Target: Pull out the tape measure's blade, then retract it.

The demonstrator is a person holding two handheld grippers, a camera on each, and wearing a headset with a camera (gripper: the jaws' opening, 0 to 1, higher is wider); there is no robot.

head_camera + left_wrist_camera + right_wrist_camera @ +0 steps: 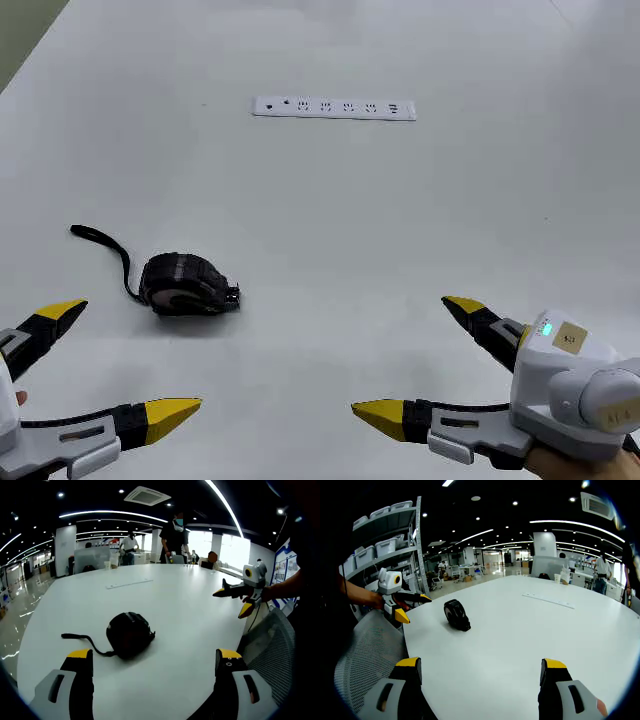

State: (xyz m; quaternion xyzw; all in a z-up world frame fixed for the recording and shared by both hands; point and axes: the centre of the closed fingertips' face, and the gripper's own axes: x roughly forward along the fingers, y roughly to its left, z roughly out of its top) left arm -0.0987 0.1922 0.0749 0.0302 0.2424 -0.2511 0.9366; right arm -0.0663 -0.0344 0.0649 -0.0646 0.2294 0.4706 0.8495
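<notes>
**Left claw** (118, 358) – held low over the near edge of the desk (420, 210), pointing forward. Jaws spread wide and holding nothing. It is rolled so that one yellow tip sits outward and farther forward, the other inward and closer to the person.

**Right claw** (420, 357) – the mirror pose on the other side, level with the left claw and well apart from it. Jaws wide apart and holding nothing. The person's hand (585, 465) grips it from behind.

**Tape measure** (185, 284) – black case lying on the desk, just ahead of the left claw's tips and apart from both. It is well off to the left of the right claw and a little forward of it. The blade end sits at the case mouth, on the side toward the right claw.

**Strap** (108, 247) – black loop trailing from the case, away from the right claw.

**Power strip** (333, 108) – white, flat on the desk, far ahead of both claws.
</notes>
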